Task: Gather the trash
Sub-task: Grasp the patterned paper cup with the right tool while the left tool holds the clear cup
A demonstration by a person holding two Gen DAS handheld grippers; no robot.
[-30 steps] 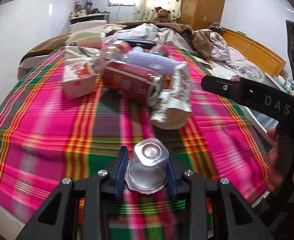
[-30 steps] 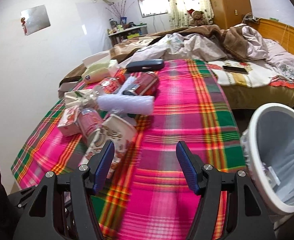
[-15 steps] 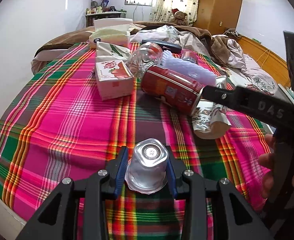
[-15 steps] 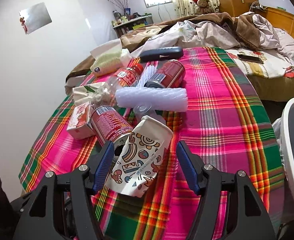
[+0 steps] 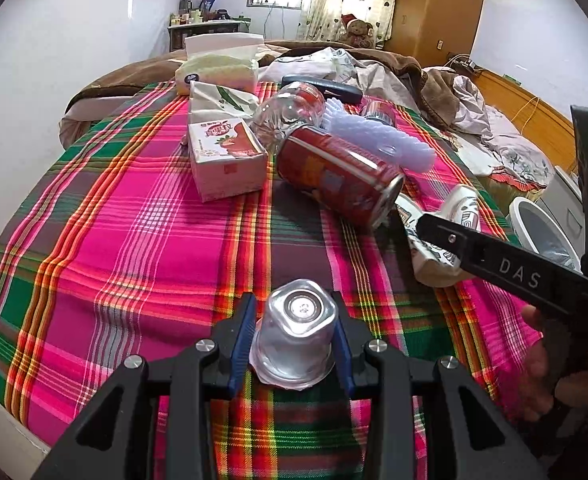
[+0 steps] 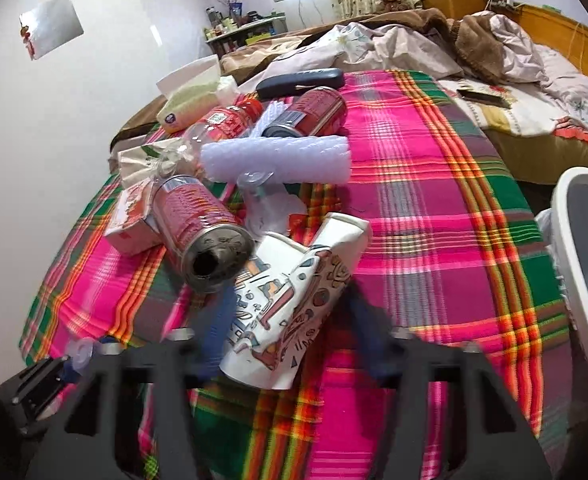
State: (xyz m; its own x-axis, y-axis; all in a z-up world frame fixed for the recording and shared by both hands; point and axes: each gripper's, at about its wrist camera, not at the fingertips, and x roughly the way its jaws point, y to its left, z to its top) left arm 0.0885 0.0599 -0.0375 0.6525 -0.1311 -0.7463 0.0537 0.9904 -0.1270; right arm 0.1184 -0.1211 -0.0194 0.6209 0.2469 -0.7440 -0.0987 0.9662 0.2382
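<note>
Moved since earlier: the right gripper (image 6: pixel 290 330) has come down from over bare cloth to straddle the paper cup (image 6: pixel 294 304), which a second ago lay off to its left; the left gripper (image 5: pixel 292 338) shows the same clamp as before.
Right claw: jaws closing, blurred by motion; the paper cup lies between them, and I cannot tell whether the pads press on it yet.
Left claw: clenched on a small clear plastic cup (image 5: pixel 299 340), its flat base facing the camera, both blue pads against its sides.
Paper cup, look: white, crushed flat, printed with coloured doodles, rim end folded and pale.
Paper cup, axis: long axis runs away from the right gripper, tilted up and to the right in the right wrist view; which end is the mouth I cannot tell.
Paper cup, place: on the plaid cloth (image 6: pixel 433 208) at the near edge of the trash pile, touching the open-topped red can (image 6: pixel 202 236), which lies on its side with its mouth towards the camera.
Pile behind: a white foam roll (image 6: pixel 278 158) lying crosswise, a second red can (image 6: pixel 309 114), a clear bottle (image 6: pixel 214 128), a small carton (image 5: pixel 226 164).
Bin: white waste bin (image 6: pixel 577 248) beside the bed on the right, lined with a pale bag; contents not clear.
</note>
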